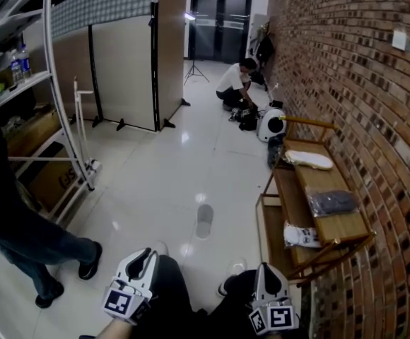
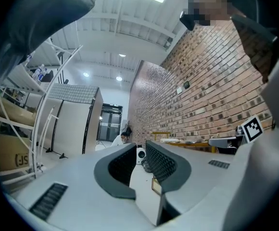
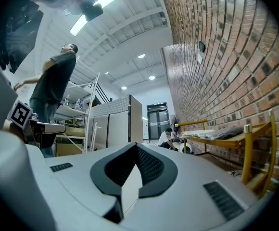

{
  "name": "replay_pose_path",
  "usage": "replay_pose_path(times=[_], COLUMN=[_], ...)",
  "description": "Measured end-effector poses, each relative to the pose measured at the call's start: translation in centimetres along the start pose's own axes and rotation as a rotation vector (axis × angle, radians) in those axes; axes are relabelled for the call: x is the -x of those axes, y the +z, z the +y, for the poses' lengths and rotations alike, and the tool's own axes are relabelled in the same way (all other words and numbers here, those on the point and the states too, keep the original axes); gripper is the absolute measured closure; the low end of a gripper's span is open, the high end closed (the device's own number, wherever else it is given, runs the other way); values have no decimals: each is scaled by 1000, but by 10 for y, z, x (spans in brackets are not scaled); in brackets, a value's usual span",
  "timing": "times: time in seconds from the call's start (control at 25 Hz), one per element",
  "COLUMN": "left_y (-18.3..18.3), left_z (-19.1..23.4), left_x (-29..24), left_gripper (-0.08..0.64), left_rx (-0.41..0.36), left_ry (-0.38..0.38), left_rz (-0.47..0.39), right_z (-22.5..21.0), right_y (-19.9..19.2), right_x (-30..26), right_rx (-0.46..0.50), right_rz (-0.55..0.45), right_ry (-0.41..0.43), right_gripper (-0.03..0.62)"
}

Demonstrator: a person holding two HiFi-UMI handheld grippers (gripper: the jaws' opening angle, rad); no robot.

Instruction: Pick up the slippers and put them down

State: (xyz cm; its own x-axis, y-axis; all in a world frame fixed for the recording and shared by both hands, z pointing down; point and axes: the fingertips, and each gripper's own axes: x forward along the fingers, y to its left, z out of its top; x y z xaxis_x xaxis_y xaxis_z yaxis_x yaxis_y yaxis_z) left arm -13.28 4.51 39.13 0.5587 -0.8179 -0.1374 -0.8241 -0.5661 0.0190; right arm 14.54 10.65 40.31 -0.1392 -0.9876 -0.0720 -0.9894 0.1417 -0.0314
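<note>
Bench point(image 1: 341, 226) with perhaps bagged slippers point(image 1: 309, 159), seen from above in head view only.

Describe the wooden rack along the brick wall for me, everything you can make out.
The wooden rack stands on the glossy floor along the brick wall: light brown, slim-legged, two stepped tiers, a raised rail at its far end. Its upper tier carries a white slipper-like item at the far end and a dark grey packet midway; a white packet lies on the lower tier, nearer.
</note>
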Motion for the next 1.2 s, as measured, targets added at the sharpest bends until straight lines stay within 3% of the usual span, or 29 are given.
replay_pose_path(times=[0.36, 1.2], left_y=[9, -7], left_z=[-12, -7], left_x=[14, 16], left_gripper=[495, 494], left_rx=[-3, -17], left_ry=[-9, 2], left_rz=[-26, 15], right_z=[5, 8], right_y=[11, 9], right_x=[18, 13], right_rx=[-5, 7], right_rz=[-17, -3], right_ry=[15, 13], right_gripper=[586, 586])
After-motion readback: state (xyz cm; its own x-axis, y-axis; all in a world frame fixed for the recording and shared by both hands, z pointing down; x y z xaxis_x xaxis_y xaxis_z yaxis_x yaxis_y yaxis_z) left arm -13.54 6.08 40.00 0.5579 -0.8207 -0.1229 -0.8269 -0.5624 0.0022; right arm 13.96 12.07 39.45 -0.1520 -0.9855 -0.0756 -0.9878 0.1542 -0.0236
